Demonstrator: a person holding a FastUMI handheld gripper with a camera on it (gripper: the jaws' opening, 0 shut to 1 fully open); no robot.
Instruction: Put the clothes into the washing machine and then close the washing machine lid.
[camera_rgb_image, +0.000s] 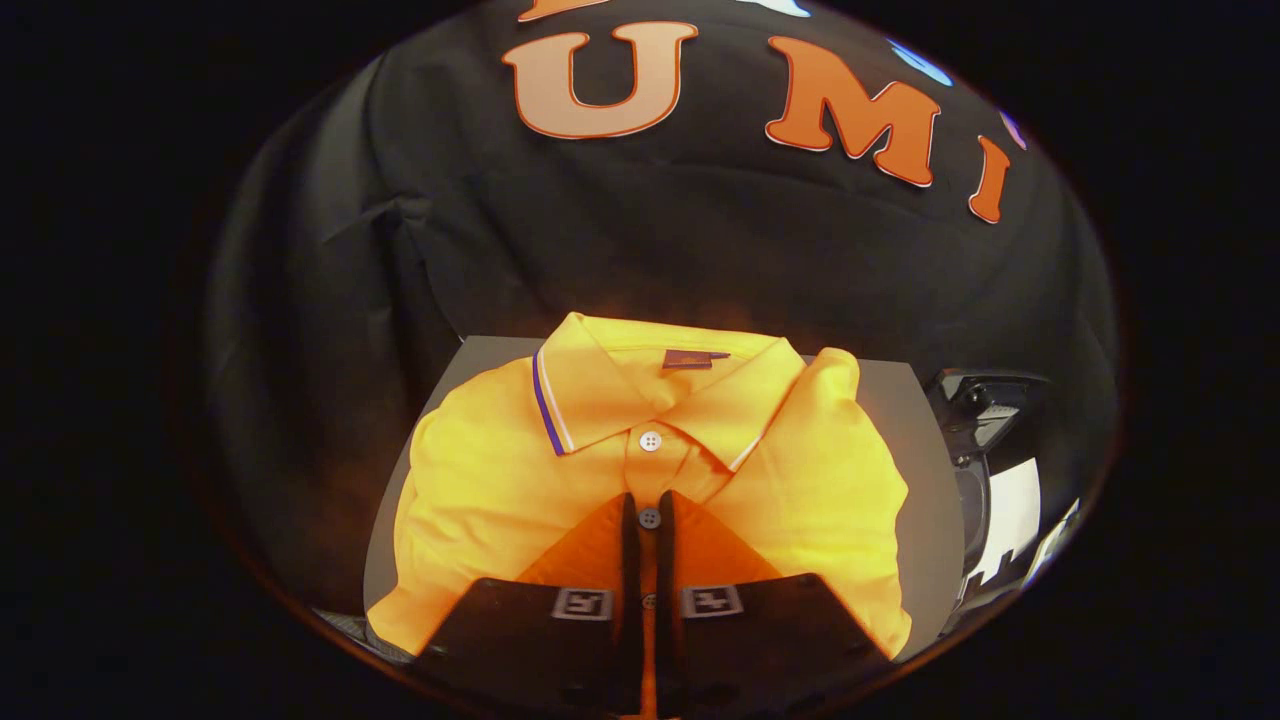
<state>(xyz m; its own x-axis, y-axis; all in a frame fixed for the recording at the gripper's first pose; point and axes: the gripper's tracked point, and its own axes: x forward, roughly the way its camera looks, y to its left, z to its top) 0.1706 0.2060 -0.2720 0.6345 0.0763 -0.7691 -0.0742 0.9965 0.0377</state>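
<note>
One yellow polo shirt (480, 480), folded, lies flat on a grey table (915, 500). Collar at the far end, toward the black cloth wall (640, 250); the shirt's long axis runs away from the fingers, along their line. Two buttons counted on the placket: one white (650, 441) at the collar, one darker (649, 518) lower down. One small dark tag (690, 359) inside the neck. Gripper (649, 515) over the shirt's chest, fingers (629, 540) drawn near together with a narrow gap, the placket and darker button showing between the tips; whether they pinch the cloth, cannot tell. Dark and white machine part (985, 470) just past the table's right edge
</note>
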